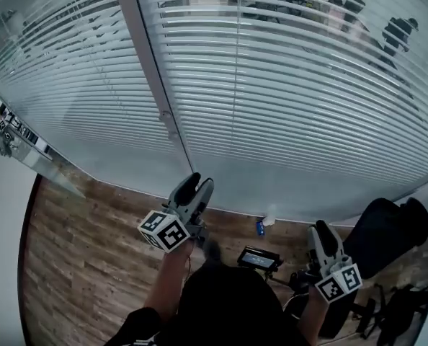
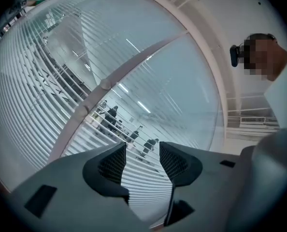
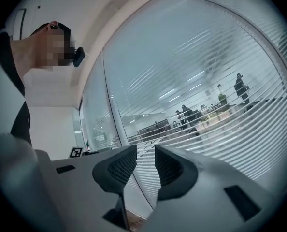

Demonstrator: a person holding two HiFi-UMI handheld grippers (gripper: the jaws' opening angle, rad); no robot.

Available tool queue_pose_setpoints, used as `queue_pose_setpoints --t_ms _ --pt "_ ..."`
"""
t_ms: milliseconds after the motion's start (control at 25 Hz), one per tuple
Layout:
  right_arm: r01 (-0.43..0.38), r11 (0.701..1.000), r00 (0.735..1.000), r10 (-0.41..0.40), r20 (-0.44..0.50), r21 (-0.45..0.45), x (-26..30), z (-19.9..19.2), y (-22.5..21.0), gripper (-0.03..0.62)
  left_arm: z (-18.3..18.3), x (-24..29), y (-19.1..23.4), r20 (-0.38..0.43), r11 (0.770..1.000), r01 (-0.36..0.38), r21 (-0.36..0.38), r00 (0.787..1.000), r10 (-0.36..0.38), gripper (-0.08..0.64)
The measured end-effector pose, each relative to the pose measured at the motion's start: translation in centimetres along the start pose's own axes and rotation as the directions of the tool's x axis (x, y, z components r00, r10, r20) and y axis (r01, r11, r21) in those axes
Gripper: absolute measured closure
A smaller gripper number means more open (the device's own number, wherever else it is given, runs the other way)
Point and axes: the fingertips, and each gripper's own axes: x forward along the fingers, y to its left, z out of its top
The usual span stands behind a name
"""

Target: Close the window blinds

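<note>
White slatted blinds hang over a glass wall in two panels, left (image 1: 70, 85) and right (image 1: 286, 99), split by a pale frame post (image 1: 153, 71). People show between the slats at the upper right. A thin vertical cord (image 1: 235, 85) runs down the right panel. My left gripper (image 1: 199, 186) is held low, just right of the post's foot, apart from the slats; it is open with nothing between its jaws (image 2: 142, 151). My right gripper (image 1: 322, 231) is lower and to the right, also open and empty (image 3: 146, 153), facing the blinds (image 3: 221, 120).
Wood floor (image 1: 77, 265) runs up to the glass. A black seat-like shape (image 1: 387, 233) stands at the right by the glass, a black stand (image 1: 401, 305) below it. A small black screen device (image 1: 259, 259) and a blue object (image 1: 260, 228) lie near my feet. A white wall (image 1: 1, 265) bounds the left.
</note>
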Motion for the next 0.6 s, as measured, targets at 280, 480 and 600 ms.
queue_pose_setpoints --t_ms 280,480,600 --pt "0.011 1.0 1.0 -0.012 -0.023 -0.023 6.4 0.7 0.7 0.474 3.0 1.3 8.2 0.029 0.984 -0.169 0.052 0.985 0.167 0.347" --pt "-0.003 1.0 0.999 0.004 -0.051 0.008 9.5 -0.1 0.8 0.474 3.4 2.0 11.6 0.005 0.97 -0.236 0.061 0.972 0.236 0.347" --pt "-0.049 0.999 0.997 0.05 -0.064 0.019 11.1 -0.3 0.4 0.474 3.8 2.0 12.4 0.022 0.95 -0.295 0.099 0.955 0.294 0.347"
